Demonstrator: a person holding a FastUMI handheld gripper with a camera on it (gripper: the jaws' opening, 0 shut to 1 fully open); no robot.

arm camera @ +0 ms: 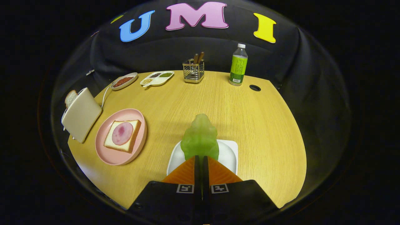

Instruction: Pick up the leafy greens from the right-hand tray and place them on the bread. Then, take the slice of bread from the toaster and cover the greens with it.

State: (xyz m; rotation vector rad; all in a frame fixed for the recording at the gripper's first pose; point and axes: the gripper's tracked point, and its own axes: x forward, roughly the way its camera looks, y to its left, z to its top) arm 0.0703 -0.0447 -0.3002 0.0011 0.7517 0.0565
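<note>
The hand-held gripper (201, 162) pinches the translucent green leafy greens (200, 137) above the white square tray (229, 153). Placing them on the ham-topped bread slice (122, 135) and fetching the toaster's slice (70, 98) remain.

pale wooden table (250, 125) with a cable hole (255, 88), black cloth wall (187, 53) behind

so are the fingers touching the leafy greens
Touching: the gripper view shows the fingers closed together on the near end of the leafy greens, above the white tray.
</note>
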